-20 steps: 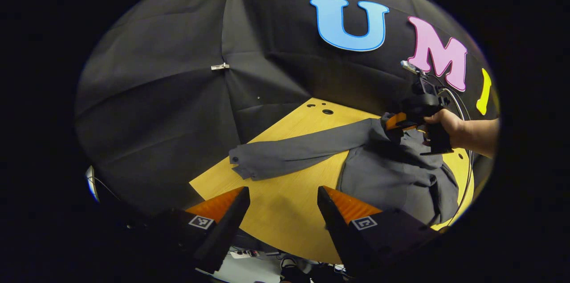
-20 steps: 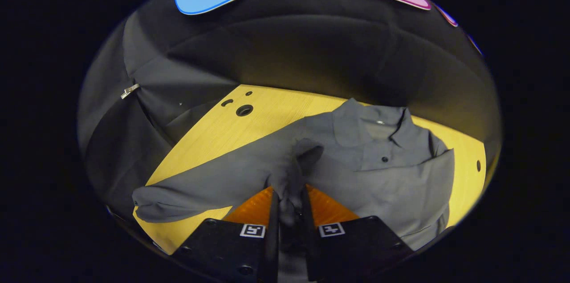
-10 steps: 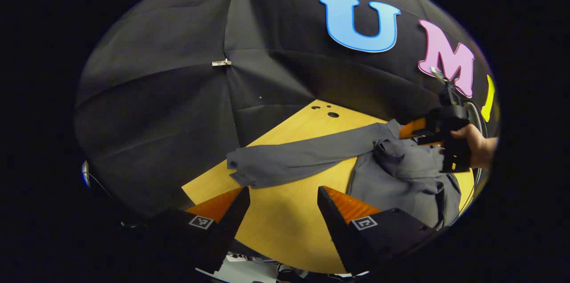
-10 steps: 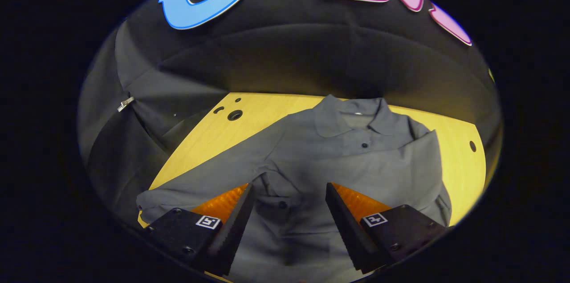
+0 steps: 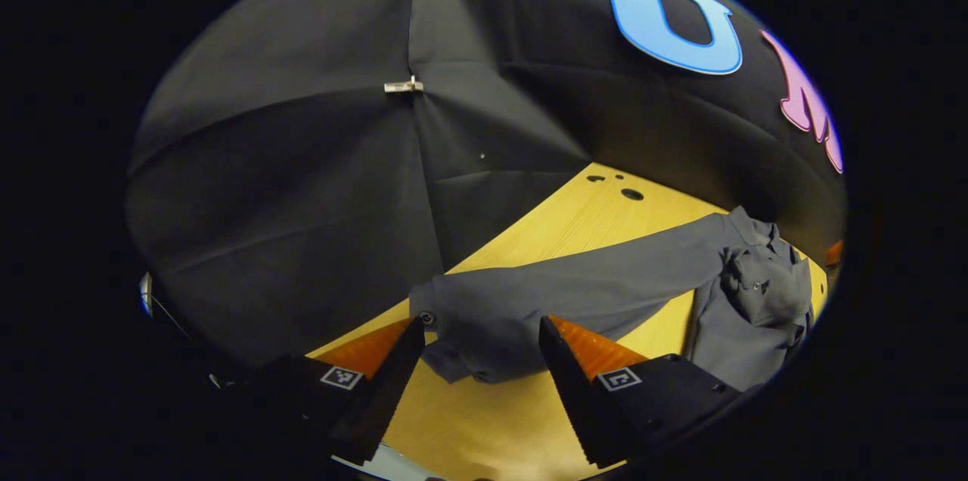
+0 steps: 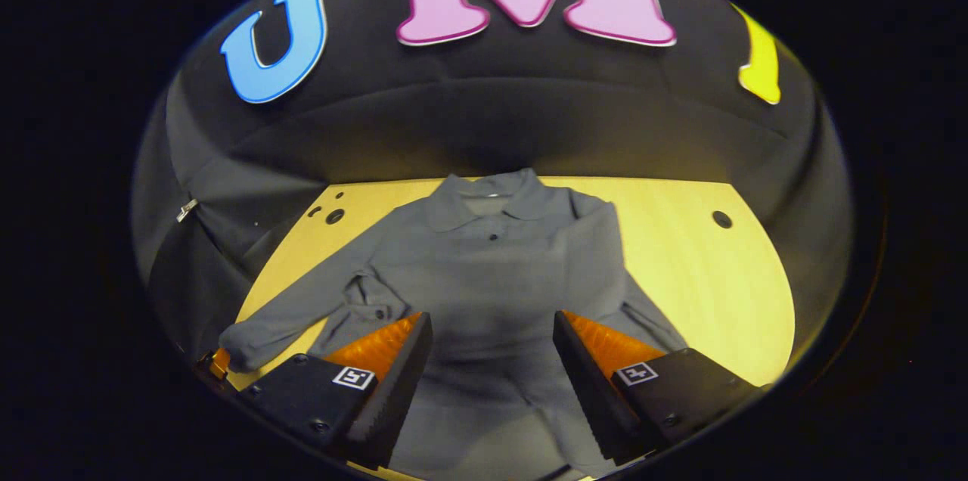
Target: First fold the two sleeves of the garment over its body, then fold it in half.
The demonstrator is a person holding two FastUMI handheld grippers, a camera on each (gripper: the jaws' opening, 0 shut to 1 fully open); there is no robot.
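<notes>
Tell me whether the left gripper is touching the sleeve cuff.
Cannot tell. In the left gripper view the open left gripper frames the cuff, but no contact or gap shows plainly.

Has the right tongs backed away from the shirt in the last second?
Yes. The right tongs let go and pulled back: the shirt's collar and the table's hole now sit farther off.

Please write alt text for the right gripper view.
A grey shirt lies collar-up on a yellow table, one sleeve folded over its body, the other sleeve stretched left. The open right gripper hovers above its lower half.
</notes>
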